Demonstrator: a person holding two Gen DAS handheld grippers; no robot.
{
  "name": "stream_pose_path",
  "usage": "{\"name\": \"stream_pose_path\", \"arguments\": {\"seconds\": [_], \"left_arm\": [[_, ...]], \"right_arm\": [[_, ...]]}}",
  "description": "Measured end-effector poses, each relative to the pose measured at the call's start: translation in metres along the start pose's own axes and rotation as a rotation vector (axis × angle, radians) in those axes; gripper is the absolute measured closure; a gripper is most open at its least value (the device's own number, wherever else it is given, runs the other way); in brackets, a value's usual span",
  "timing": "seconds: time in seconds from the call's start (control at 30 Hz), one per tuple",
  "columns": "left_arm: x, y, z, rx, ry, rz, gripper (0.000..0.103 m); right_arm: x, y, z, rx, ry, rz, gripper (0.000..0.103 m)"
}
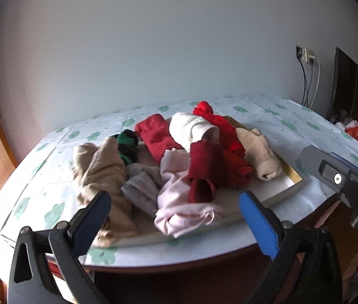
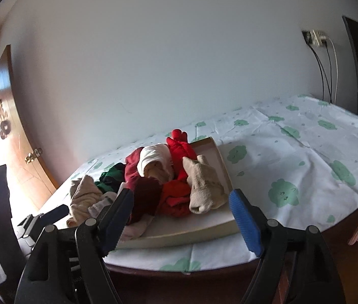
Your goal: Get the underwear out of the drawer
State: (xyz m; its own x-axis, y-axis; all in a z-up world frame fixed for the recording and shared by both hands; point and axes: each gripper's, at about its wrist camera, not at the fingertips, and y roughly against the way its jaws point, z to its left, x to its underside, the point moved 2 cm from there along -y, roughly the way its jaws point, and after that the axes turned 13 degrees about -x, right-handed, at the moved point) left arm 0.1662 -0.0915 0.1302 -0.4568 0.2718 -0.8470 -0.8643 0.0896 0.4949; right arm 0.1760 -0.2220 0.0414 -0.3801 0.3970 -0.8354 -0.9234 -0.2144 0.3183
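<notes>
Underwear (image 1: 179, 162) heaped on tray (image 1: 284, 187); both grippers' jaws released, empty

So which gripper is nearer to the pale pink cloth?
Left. The left gripper frames the pink cloth; the right gripper faces the beige roll farther right.

A home bedroom is suggested: rolled underwear (image 1: 179, 157) is piled in a shallow drawer (image 1: 289, 181) on a bench covered by a flower-printed cloth (image 2: 293, 157), against a plain wall with a wooden door (image 2: 14, 131) and plugged-in socket (image 1: 305, 55).
</notes>
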Motion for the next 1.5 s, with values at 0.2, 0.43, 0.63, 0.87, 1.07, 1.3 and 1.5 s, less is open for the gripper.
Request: {"name": "stream_pose_path", "arguments": {"seconds": [0.2, 0.43, 0.63, 0.87, 1.07, 1.3, 1.5], "left_arm": [[0.016, 0.017, 0.009, -0.009, 0.011, -0.002, 0.001], [0.03, 0.033, 0.022, -0.026, 0.041, -0.009, 0.001], [0.034, 0.047, 0.032, -0.074, 0.052, -0.043, 0.001], [0.036, 0.059, 0.034, -0.093, 0.044, -0.063, 0.001], [0.036, 0.07, 0.038, -0.092, 0.054, -0.083, 0.001], [0.032, 0.082, 0.043, -0.099, 0.076, -0.104, 0.001], [0.03, 0.09, 0.045, -0.099, 0.081, -0.119, 0.001]], "right_arm": [[0.008, 0.024, 0.024, 0.006, 0.073, -0.04, 0.022], [0.016, 0.044, 0.048, -0.01, 0.144, -0.069, 0.015], [0.023, 0.057, 0.062, -0.016, 0.167, -0.087, 0.015], [0.022, 0.07, 0.068, -0.029, 0.163, -0.115, 0.015], [0.019, 0.083, 0.072, -0.03, 0.157, -0.141, 0.015], [0.017, 0.094, 0.077, -0.038, 0.16, -0.161, 0.015], [0.015, 0.101, 0.084, -0.045, 0.177, -0.179, 0.015]]}}
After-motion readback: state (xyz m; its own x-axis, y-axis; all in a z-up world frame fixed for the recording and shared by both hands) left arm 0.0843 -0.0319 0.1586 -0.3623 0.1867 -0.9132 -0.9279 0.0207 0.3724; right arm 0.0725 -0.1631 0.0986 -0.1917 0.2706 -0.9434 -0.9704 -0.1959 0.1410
